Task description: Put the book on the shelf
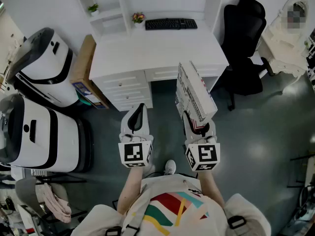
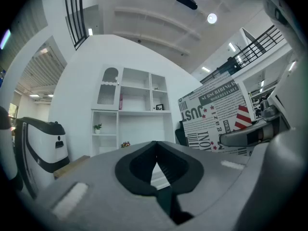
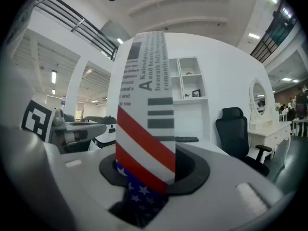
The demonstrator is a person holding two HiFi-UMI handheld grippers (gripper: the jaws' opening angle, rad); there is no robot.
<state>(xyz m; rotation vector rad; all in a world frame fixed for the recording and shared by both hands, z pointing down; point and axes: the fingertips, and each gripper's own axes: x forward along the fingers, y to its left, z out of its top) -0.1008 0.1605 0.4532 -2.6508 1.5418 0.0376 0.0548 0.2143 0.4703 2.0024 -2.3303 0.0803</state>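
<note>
We are holding the book [image 1: 196,91] upright in the right gripper [image 1: 199,126], whose jaws are standing fairly wide and pressing on the book's lower end across its thickness. The book is riding in the air in front of the desk [image 1: 157,48], well apart from the shelf [image 1: 105,6]. The left gripper [image 1: 137,117] is idling beside it, jaws together on nothing. We are judging the book stiff, boxy and probably light, with a smooth printed cover. Gripped at 1 end it is likely to tip, so we are favouring a firm squeeze and steadying its free end with the left.
</note>
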